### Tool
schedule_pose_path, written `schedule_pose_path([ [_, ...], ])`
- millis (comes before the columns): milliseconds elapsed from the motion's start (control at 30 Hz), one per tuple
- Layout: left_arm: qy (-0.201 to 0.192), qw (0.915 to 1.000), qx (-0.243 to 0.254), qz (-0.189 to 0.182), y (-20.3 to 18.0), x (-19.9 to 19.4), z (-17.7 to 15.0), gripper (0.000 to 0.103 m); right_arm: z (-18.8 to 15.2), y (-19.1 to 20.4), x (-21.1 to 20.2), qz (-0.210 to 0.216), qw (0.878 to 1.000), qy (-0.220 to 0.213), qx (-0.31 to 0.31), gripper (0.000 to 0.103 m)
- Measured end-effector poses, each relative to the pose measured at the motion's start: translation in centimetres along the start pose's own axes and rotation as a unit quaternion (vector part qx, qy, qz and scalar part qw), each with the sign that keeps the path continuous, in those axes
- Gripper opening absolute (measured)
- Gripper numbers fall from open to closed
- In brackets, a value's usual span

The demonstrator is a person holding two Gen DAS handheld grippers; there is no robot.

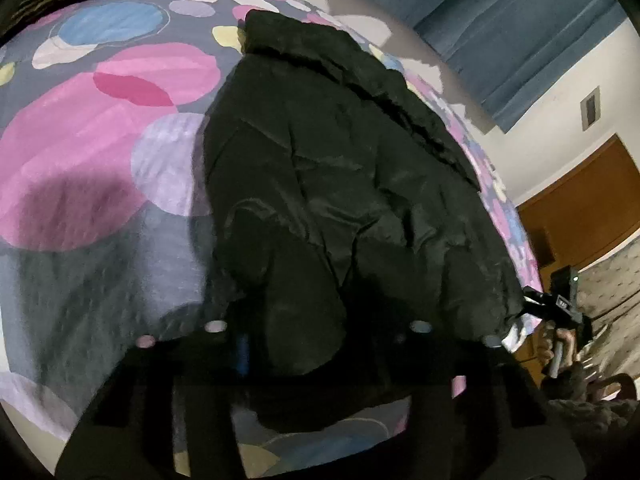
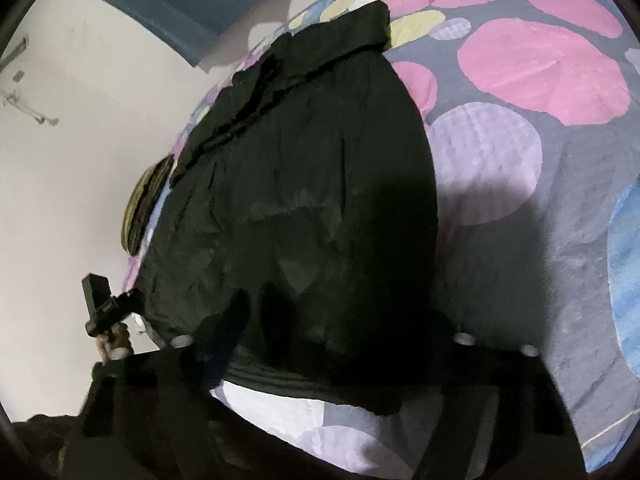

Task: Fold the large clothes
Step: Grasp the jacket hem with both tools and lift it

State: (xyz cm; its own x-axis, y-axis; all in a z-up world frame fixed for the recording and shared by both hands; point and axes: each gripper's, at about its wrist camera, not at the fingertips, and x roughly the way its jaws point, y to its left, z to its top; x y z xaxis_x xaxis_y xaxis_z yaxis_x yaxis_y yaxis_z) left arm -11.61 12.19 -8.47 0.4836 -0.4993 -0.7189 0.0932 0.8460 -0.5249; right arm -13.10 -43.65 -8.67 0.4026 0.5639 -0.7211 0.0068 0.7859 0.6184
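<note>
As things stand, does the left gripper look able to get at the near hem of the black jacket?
Probably yes. The left gripper is already at the near hem of the black jacket, which lies flat on the patterned bedspread, with nothing in between.

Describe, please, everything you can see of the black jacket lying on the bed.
The black jacket is a puffy, quilted garment of slightly shiny, wrinkled fabric. It lies spread flat on the circle-patterned bedspread, collar at the far end and a ribbed hem nearest the cameras. One sleeve seems folded across the body. The left gripper and right gripper are both at the hem, one near each lower corner, but it is too dark to tell whether their fingers press the fabric.
</note>
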Motion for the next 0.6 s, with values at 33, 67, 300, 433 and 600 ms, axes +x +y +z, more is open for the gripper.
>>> schedule_pose_path([
  [33, -0.002, 1.0, -0.003, 0.0, 0.1, -0.1, -0.1, 0.031, 0.1, 0.1, 0.3, -0.007, 1.0, 0.004, -0.001, 0.047],
  [67, -0.003, 1.0, -0.006, -0.002, 0.2, -0.2, -0.1, 0.029, 0.0, 0.1, 0.3, -0.012, 1.0, 0.004, -0.002, 0.04],
  [300, -0.013, 0.9991, -0.006, -0.04, -0.2, -1.2, -0.2, 0.016, 0.0, -0.1, 0.3, 0.044, 0.999, 0.016, 0.023, 0.026],
  [433, -0.021, 0.9962, -0.022, -0.081, -0.2, -2.1, 0.6, 0.014, 0.4, 0.4, -0.1, 0.089, 0.996, 0.015, 0.028, 0.024],
  [600, -0.035, 0.9893, -0.048, -0.133, -0.3, -3.0, 2.6, 0.013, 1.8, 0.4, -1.2, 0.166, 0.985, -0.007, 0.053, 0.019],
])
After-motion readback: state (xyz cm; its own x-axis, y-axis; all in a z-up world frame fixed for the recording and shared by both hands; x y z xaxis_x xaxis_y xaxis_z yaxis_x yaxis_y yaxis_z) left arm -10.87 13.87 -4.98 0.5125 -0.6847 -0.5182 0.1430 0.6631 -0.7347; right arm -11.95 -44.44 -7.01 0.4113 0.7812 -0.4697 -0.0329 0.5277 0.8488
